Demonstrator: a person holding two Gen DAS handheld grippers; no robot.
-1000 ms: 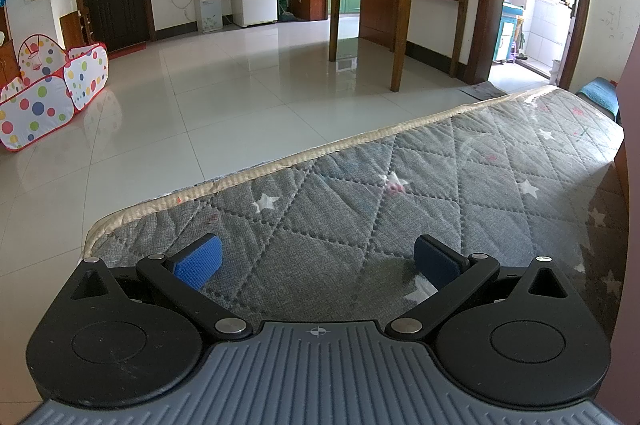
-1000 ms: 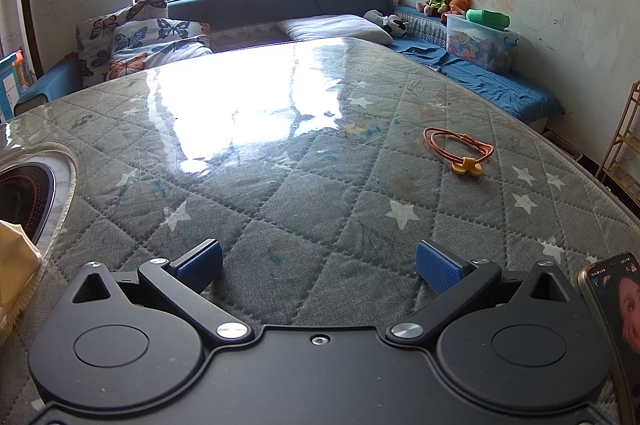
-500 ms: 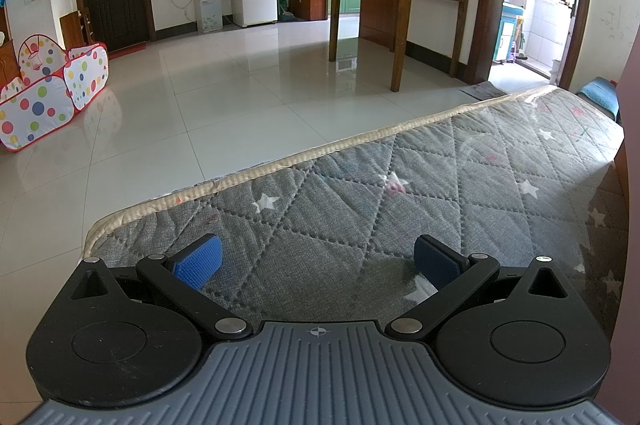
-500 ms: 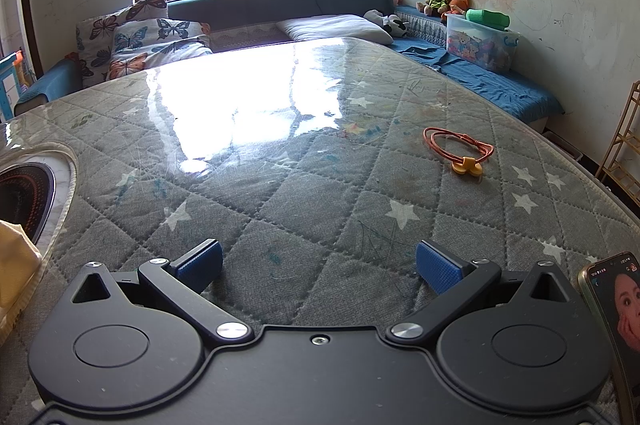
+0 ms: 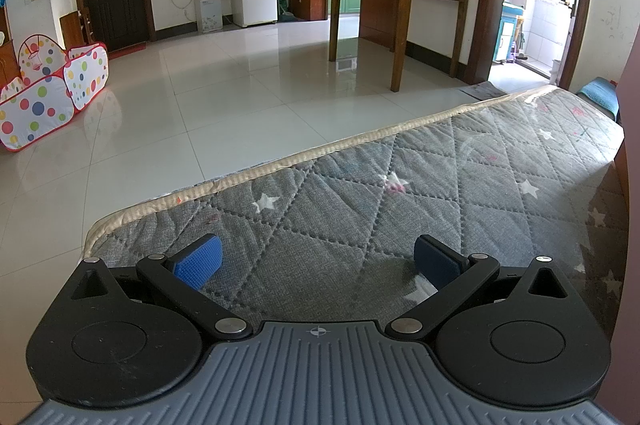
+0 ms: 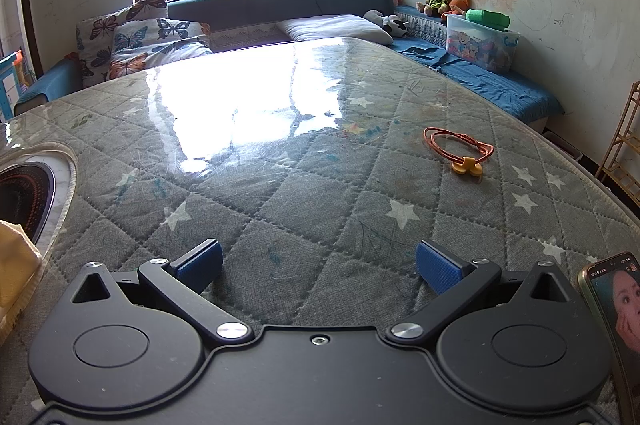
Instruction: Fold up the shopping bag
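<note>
No shopping bag shows plainly in either view. A yellow cloth-like thing [image 6: 14, 257] sits at the left edge of the right wrist view; I cannot tell what it is. My left gripper [image 5: 318, 259] is open and empty, low over the grey quilted star-pattern table cover [image 5: 400, 193] near its edge. My right gripper [image 6: 318, 265] is open and empty, resting low over the same cover [image 6: 304, 193] under clear plastic.
An orange cord with a yellow clip [image 6: 460, 153] lies at the right. A phone [image 6: 616, 309] lies beside the right gripper. A round black cooktop [image 6: 24, 193] is set in the table at the left. The table edge [image 5: 280, 161] drops to tiled floor.
</note>
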